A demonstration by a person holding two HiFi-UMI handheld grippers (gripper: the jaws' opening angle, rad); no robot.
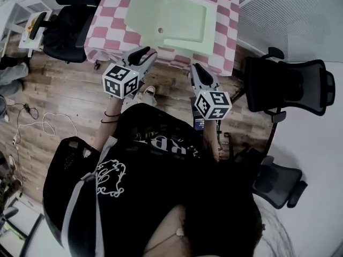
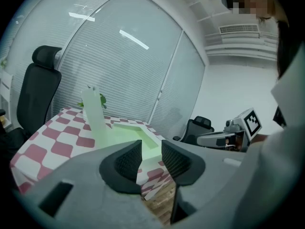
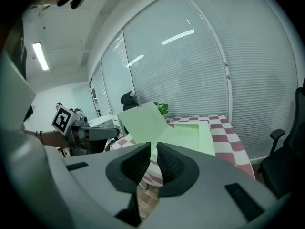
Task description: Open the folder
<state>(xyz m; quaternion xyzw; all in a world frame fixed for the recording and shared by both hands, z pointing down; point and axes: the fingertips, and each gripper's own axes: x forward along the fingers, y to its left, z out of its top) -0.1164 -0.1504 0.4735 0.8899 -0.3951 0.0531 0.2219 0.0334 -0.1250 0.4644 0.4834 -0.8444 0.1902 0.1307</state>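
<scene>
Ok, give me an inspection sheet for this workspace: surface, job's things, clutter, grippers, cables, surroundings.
surface: table under a pink-and-white checked cloth.
job's things: pale green folder on the table, one flap standing up.
clutter: nothing seen.
grippers: left tongs apart, empty; right tongs narrowly apart, empty; both short of the table.
cables: white cable loose on the wood floor.
surroundings: black office chairs either side; blinds behind glass.

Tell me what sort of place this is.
Likely an office or meeting room: black swivel chairs, glass walls with blinds, and a ceiling air vent.
</scene>
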